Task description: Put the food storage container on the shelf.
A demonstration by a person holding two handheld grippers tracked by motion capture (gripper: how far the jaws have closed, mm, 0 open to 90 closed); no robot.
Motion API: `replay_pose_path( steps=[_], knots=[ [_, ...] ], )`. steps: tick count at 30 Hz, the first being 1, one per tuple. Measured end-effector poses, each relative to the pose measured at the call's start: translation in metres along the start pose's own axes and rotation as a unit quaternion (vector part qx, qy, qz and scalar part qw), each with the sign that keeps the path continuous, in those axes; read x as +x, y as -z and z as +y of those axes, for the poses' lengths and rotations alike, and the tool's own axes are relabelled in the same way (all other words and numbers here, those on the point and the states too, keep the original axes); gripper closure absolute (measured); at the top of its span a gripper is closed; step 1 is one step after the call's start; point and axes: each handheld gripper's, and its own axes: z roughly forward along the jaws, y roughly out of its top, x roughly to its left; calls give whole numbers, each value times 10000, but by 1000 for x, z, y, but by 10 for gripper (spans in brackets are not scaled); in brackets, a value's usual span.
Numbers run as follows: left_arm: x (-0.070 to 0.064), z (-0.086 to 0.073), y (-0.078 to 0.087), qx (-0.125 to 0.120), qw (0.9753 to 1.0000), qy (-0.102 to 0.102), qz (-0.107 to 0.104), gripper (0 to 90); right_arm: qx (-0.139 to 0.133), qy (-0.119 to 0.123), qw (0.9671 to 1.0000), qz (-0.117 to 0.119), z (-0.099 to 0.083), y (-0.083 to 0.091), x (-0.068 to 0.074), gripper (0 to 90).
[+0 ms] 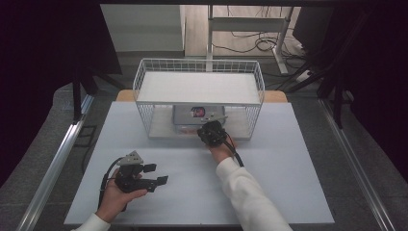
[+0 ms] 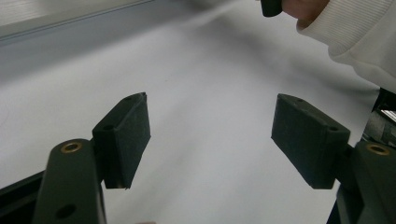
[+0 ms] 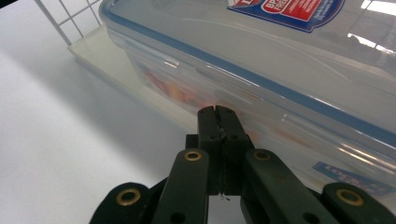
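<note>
A clear plastic container (image 1: pixel 188 115) with a blue-sealed lid and a red label sits on the lower shelf of a white wire rack (image 1: pixel 139 79). My right gripper (image 1: pixel 206 127) is at the rack's open front. In the right gripper view the gripper (image 3: pixel 217 111) is shut, its jaws pressed together with nothing between them. Its tips are at the side wall of the container (image 3: pixel 261 51), just below the lid. My left gripper (image 1: pixel 157 174) rests low over the table's front left. It stands open, and the left gripper view shows bare table between the jaws of the gripper (image 2: pixel 210 112).
The rack's top shelf (image 1: pixel 199 86) is a bare white board above the container. The lower shelf tray (image 3: pixel 98 51) ends at the white table (image 1: pixel 269 159). A white sleeve (image 2: pixel 359 32) crosses the table's middle. Dark stands and cables stand beyond the table.
</note>
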Motion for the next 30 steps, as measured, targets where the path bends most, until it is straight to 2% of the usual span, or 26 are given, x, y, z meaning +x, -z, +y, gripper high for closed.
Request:
replay_pose_path(
  steps=[6,14,18,25,30],
  knots=[
    [0,0,0,-14,10000,-2,-3,275,5,79,10000,13,-1,10,1,890],
    [-1,0,0,-20,10000,-12,61,266,-128,290,9994,166,-6,42,5,890],
    [-1,0,0,-17,9999,-57,121,259,-124,457,9983,335,-14,59,9,890],
    [2,-1,1,-45,9997,-16,257,249,-129,674,9960,567,-42,105,8,889],
    [1,-2,0,-3,9993,-68,360,244,-92,587,9966,563,-72,140,-2,889]
  ],
)
